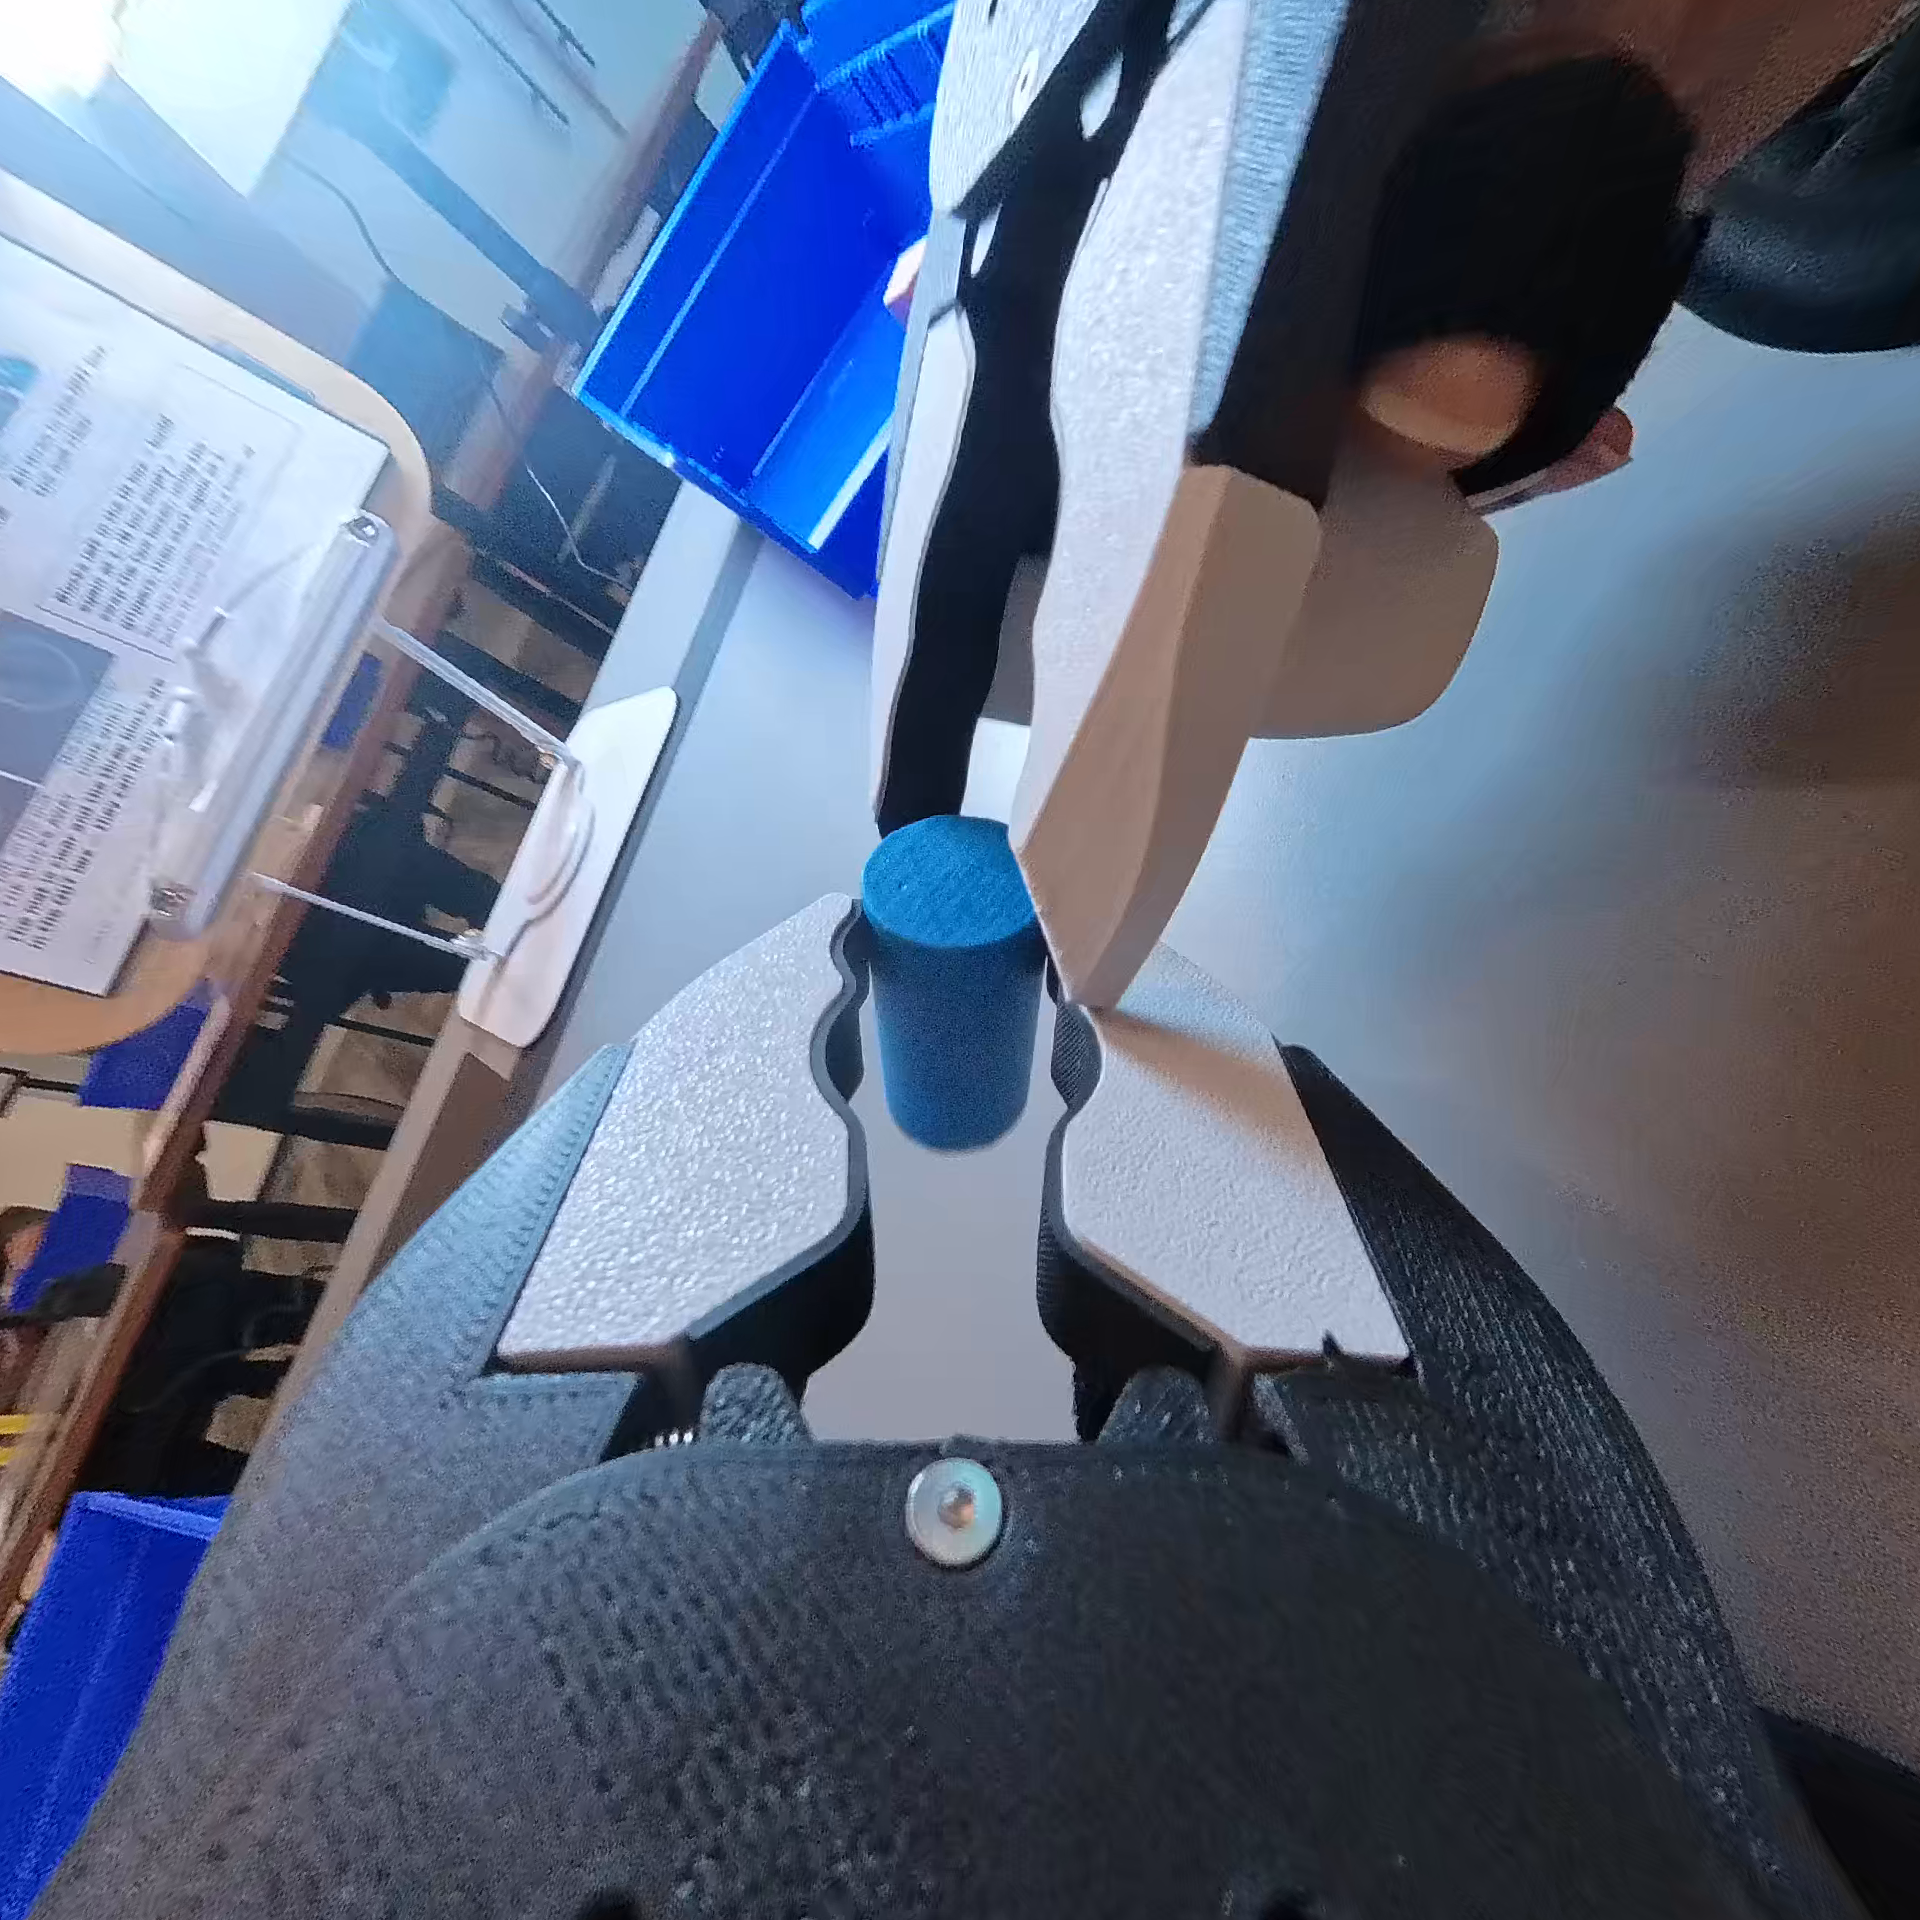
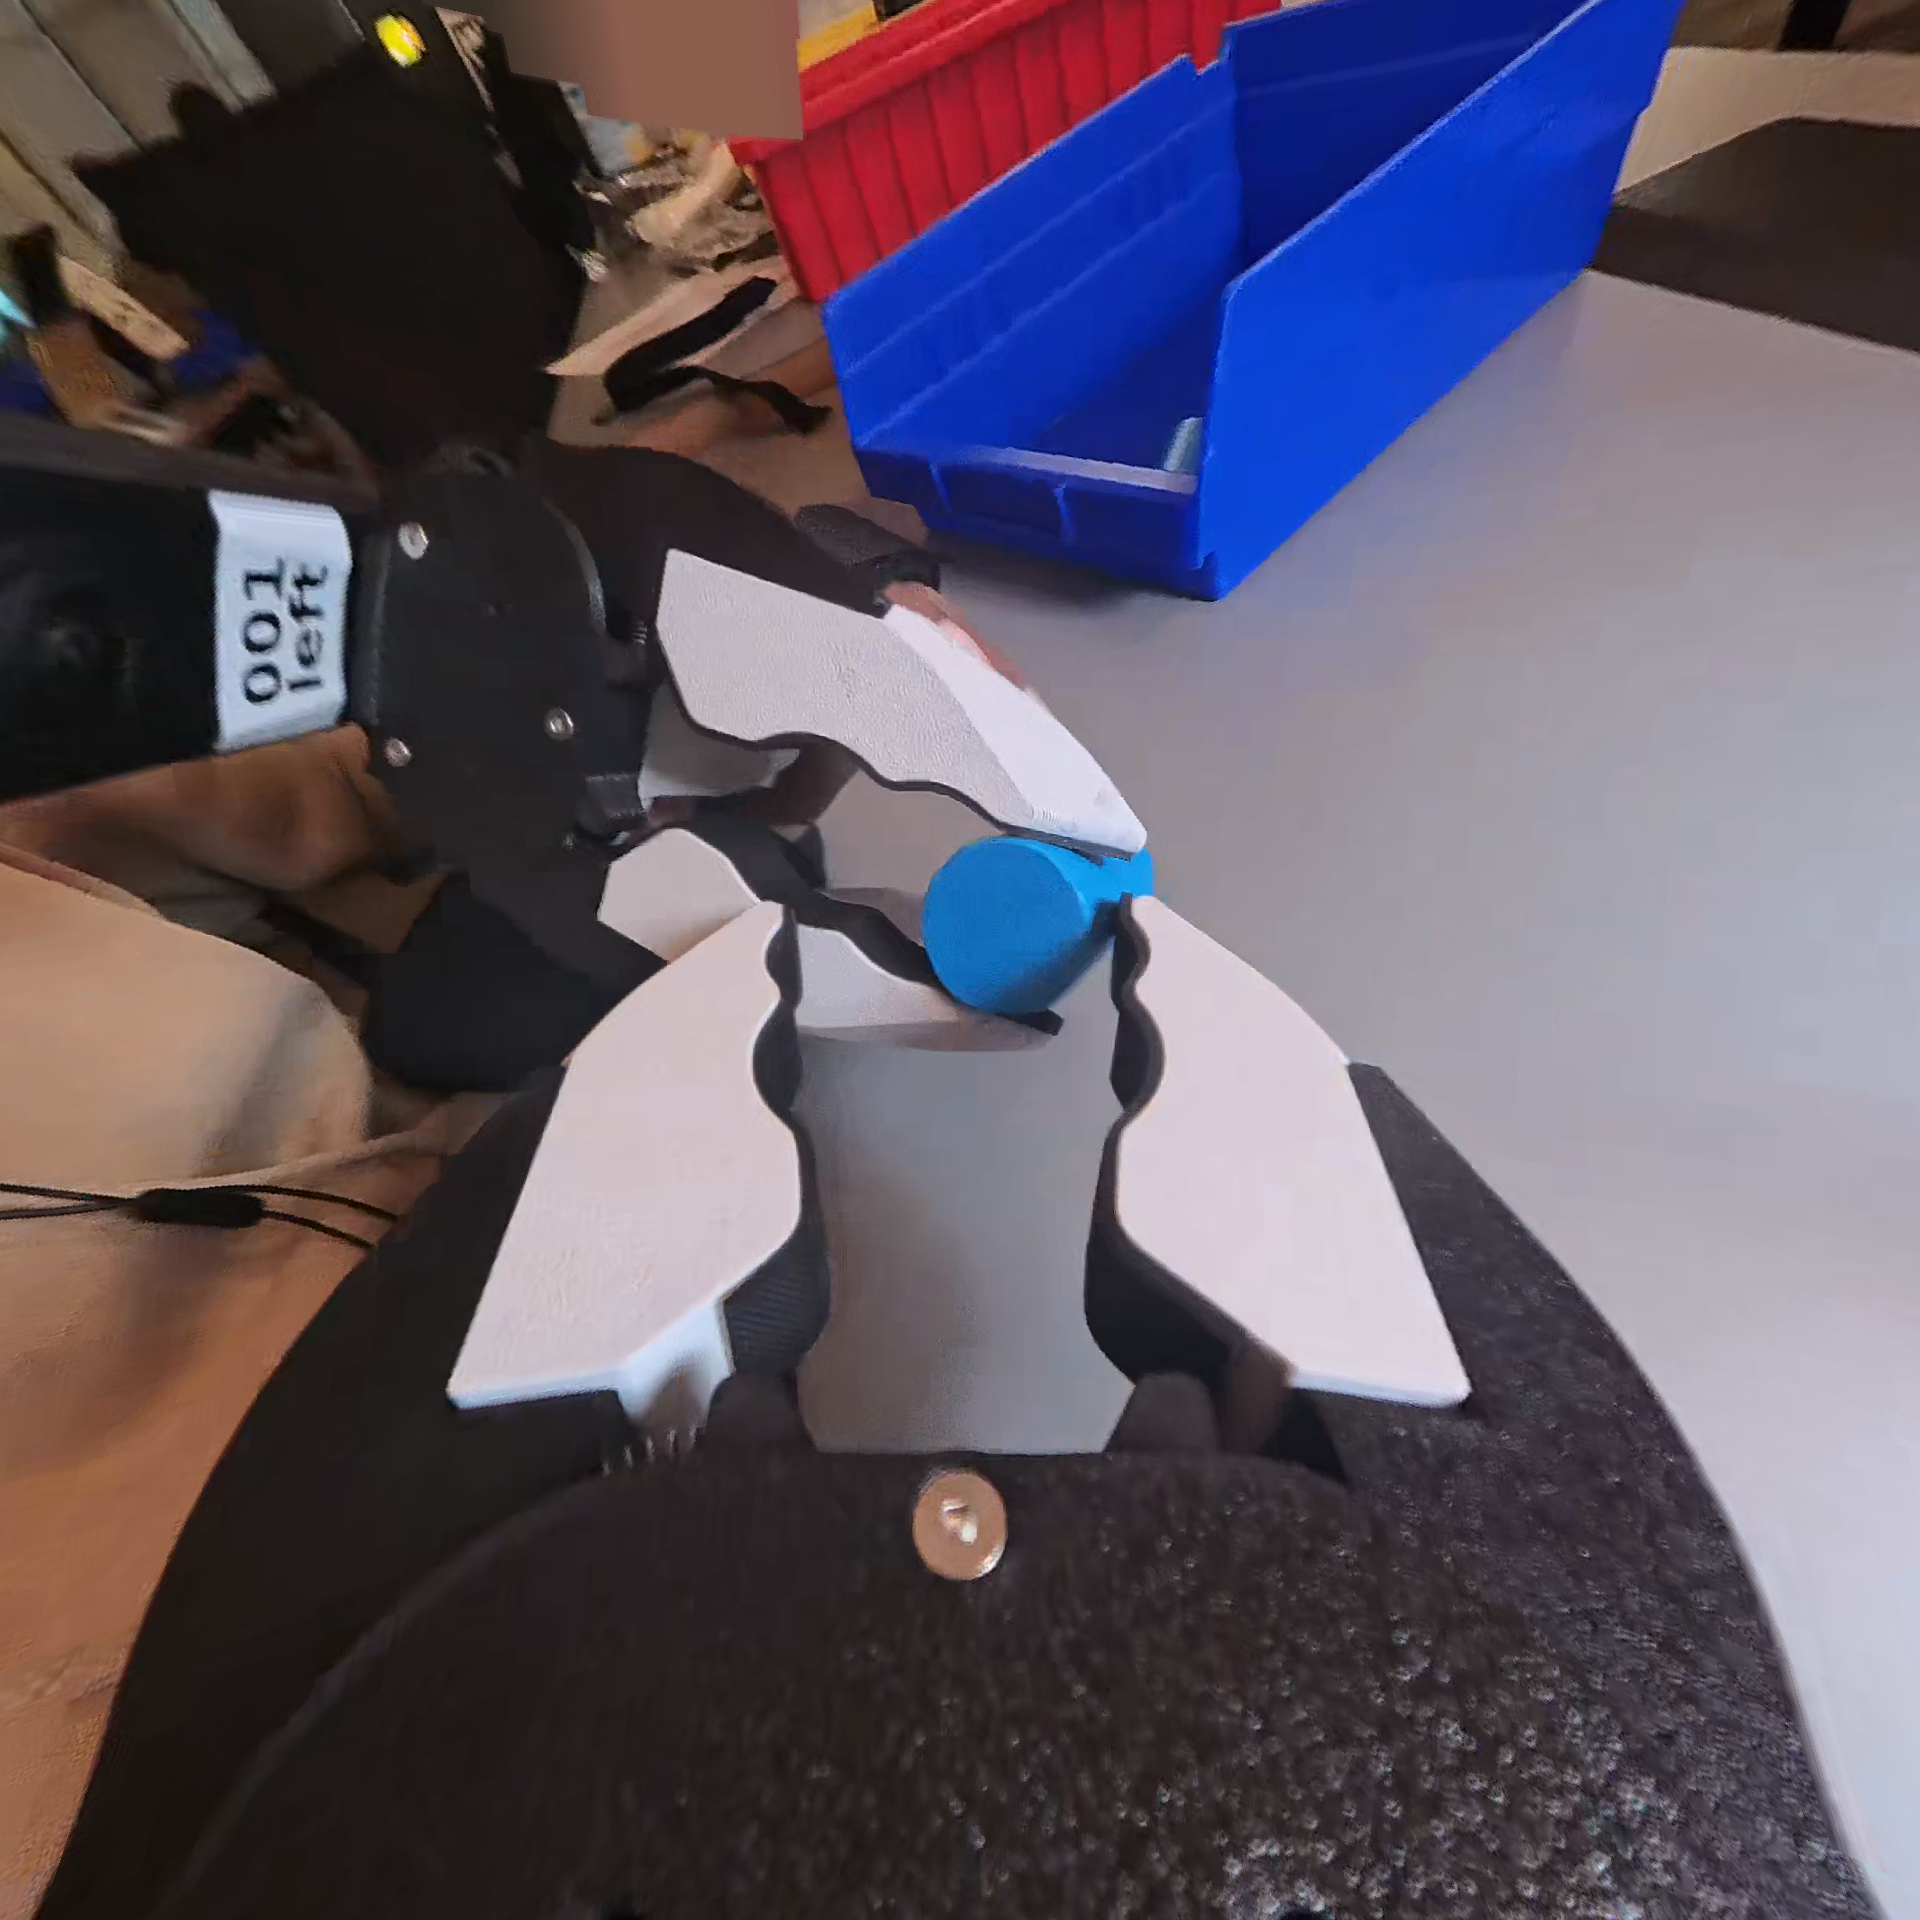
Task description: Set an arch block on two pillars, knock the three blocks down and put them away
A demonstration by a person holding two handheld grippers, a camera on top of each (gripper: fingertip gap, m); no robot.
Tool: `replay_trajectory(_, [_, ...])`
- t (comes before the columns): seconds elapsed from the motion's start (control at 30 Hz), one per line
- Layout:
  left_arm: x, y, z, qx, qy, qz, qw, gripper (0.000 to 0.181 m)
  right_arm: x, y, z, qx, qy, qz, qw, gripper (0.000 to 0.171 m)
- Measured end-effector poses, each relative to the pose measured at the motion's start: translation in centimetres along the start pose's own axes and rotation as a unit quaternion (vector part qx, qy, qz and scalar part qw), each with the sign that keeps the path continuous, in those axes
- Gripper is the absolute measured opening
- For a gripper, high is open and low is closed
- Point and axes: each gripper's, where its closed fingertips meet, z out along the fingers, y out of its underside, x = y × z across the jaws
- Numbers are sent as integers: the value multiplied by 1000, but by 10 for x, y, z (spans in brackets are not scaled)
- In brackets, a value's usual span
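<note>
A blue cylinder block [image 1: 951, 1039] is clamped between the fingertips of my left gripper [image 1: 951, 966] and held just above the grey table [image 1: 1558, 935]. In the right wrist view the left gripper [image 2: 1086, 930] comes in from the left with the cylinder [image 2: 997, 935] lying sideways between its upper and lower fingers. My right gripper [image 2: 956, 920] is open, with its fingertips on either side of the cylinder's near end and its right fingertip [image 2: 1132, 935] close against it. In the left wrist view the right gripper [image 1: 982, 868] reaches down from above. No other block shows.
A blue divided bin [image 2: 1299, 312] stands on the table [image 2: 1558, 831] beyond the grippers, with a red bin [image 2: 987, 135] behind it. The blue bin also shows in the left wrist view [image 1: 748, 343]. A clear sign holder with paper [image 1: 156, 644] stands at the table's edge. A person's tan clothing [image 2: 156, 1039] is at the left.
</note>
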Motion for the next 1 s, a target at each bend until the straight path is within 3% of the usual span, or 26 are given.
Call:
replay_trajectory(0.07, [0,-6,-2,15,-16,24,999,33,-7,0,2,3,-37,39,999,65])
replay_trajectory(0.23, [2,-16,-6,30,-46,74,996,33,-1,-2,-2,17,-53,85,995,35])
replay_trajectory(0.4, [4,-15,-5,31,-44,79,995,33,3,2,-2,-2,-41,67,997,34])
replay_trajectory(0.57, [-11,-19,-10,83,-38,5,996,38,25,-13,-27,-17,-2,43,999,34])
replay_trajectory(0.67, [-29,-17,-15,116,-12,-99,988,38,63,-17,-54,-111,85,-33,990,34])
replay_trajectory(0.77, [-45,-3,-14,125,0,-170,977,36,91,-12,-76,-262,127,-108,951,34])
replay_trajectory(1.0, [-58,38,-15,94,-7,-206,974,35,129,11,-65,-462,55,-148,873,34])
